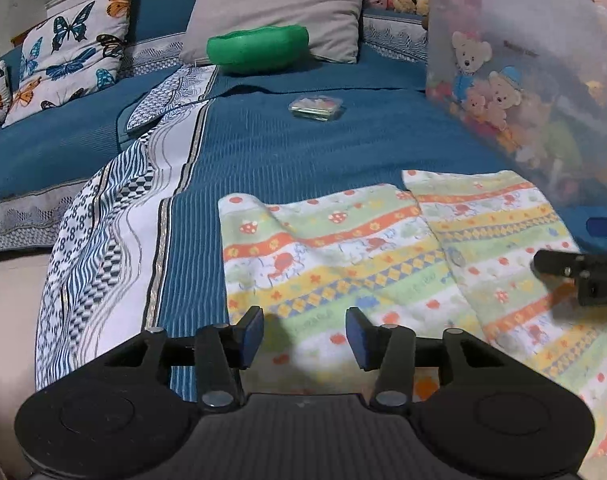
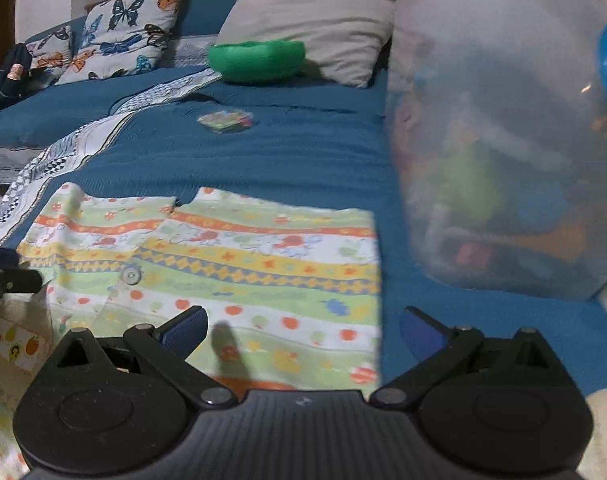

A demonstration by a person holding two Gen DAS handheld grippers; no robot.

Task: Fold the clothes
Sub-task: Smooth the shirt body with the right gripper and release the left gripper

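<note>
**Patterned garment spread on a blue bed**

A blue ribbed bedspread [image 1: 311,152] covers the bed; a butterfly pillow [image 1: 67,56], grey pillow [image 1: 279,12], green cushion [image 1: 259,50] and translucent toy bin [image 1: 543,92] stand behind. The striped garment [image 1: 343,248] lies flat near the front edge, beside the bin. The left gripper [image 1: 304,336] hovers angled down over it, jaws partly apart, empty. The right gripper [image 2: 301,330] hangs over the garment's right edge, jaws wide, holding nothing.

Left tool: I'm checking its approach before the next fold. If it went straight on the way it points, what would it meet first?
Most likely the patterned garment spread on the blue bedspread; the left tool stands open just above it, though depth is unclear.
</note>
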